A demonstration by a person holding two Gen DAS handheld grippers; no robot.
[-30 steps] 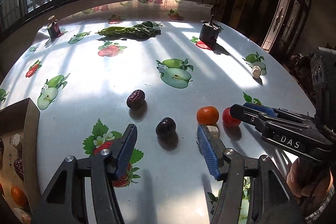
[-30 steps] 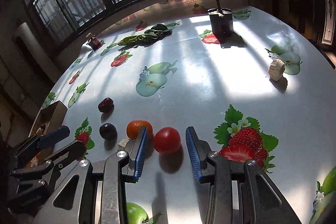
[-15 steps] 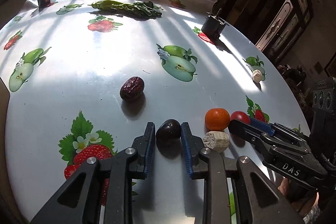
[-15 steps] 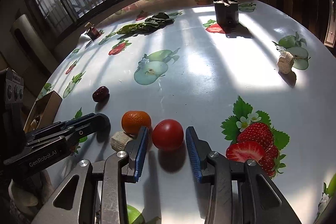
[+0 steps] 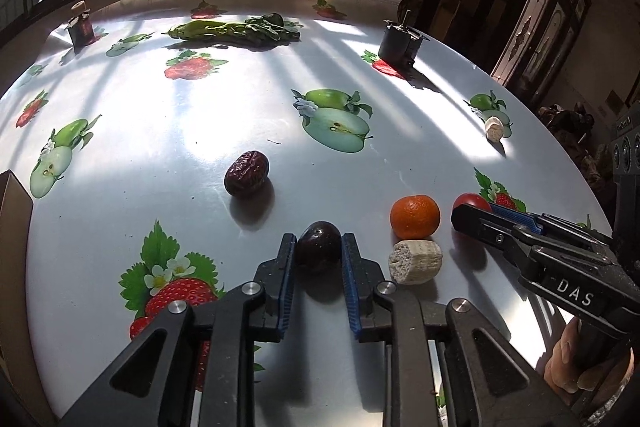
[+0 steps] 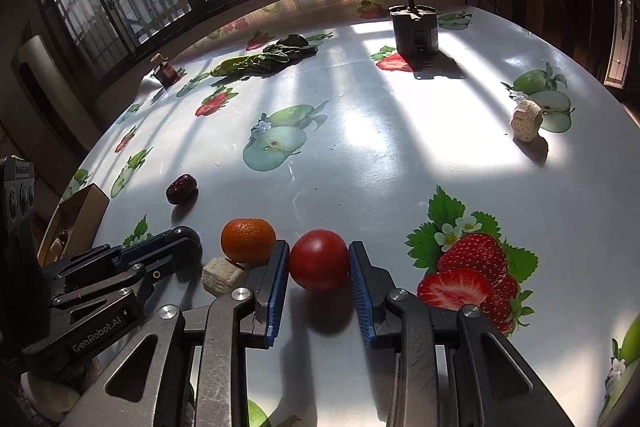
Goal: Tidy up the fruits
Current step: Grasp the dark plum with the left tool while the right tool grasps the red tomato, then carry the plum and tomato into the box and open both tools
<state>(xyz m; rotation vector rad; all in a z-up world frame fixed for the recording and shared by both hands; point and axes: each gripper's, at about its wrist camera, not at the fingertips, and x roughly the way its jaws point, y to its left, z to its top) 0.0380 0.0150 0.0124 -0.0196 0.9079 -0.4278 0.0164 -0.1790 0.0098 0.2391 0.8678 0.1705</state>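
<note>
A dark plum (image 5: 318,245) sits between the blue pads of my left gripper (image 5: 318,239); the jaws are closing and the pads press on its sides. My right gripper (image 6: 319,247) is closing on a red tomato (image 6: 319,261), both pads touching it. Both fruits rest on the fruit-print tablecloth (image 5: 160,131). An orange mandarin (image 5: 415,217) and a beige porous chunk (image 5: 415,261) lie between the two grippers. A wrinkled red date (image 5: 245,173) lies farther out to the left. The open cardboard box (image 6: 80,211) stands at the table's left edge.
Leafy greens (image 5: 236,29), a small bottle (image 5: 80,27) and a dark metal can (image 5: 398,45) stand along the far side. A second beige chunk (image 6: 526,121) lies near the right edge. A hand (image 5: 576,363) holds the right gripper.
My left gripper moved forward around the plum and closed from wide open onto it. The right gripper's pads closed the small gap onto the tomato.
</note>
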